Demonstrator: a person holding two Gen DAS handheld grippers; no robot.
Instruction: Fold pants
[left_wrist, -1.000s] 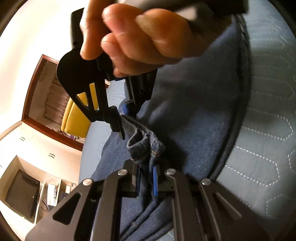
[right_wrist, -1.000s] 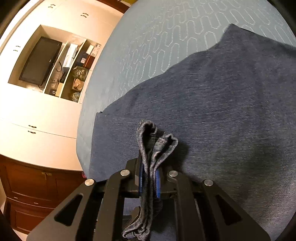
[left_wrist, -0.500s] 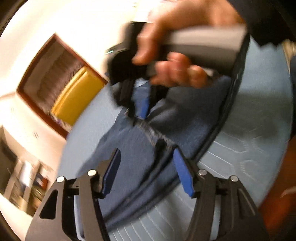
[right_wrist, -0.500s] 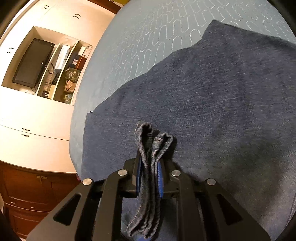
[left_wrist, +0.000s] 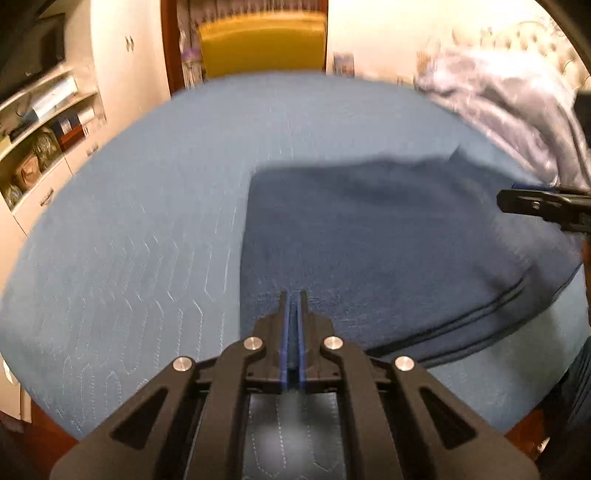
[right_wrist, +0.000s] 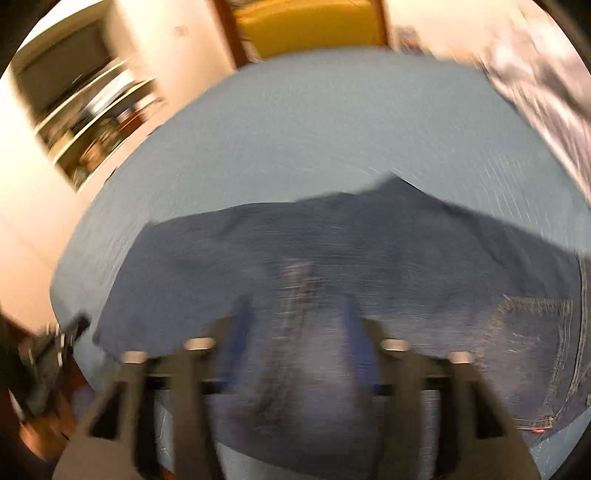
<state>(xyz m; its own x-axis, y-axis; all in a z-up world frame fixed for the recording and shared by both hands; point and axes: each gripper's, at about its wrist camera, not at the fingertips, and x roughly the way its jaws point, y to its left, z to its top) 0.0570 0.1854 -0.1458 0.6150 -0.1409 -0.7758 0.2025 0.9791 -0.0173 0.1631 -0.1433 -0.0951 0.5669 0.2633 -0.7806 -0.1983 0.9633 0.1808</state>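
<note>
The dark blue denim pants (left_wrist: 369, 251) lie folded flat on the blue quilted bed cover (left_wrist: 147, 221). My left gripper (left_wrist: 292, 295) hangs shut over the pants' near left corner, with nothing between its blue pads. At the right edge of that view the right gripper (left_wrist: 546, 206) reaches in above the pants. In the blurred right wrist view my right gripper (right_wrist: 297, 317) has its jaws wide and still opening. The pants (right_wrist: 332, 251) lie under and between them, and the pads do not press on the cloth. A back pocket (right_wrist: 528, 332) shows at the right.
A crumpled pale blue blanket (left_wrist: 509, 114) lies at the bed's far right. Beyond the bed stand a yellow chair (left_wrist: 262, 40) and white shelves (left_wrist: 44, 122) full of small items. The cover left of the pants is bare.
Both grippers have let go of the bunched denim hem they pinched. The left one opened, shut again, rolled and swung away; the right one opened and rose. The pants now lie flat.
</note>
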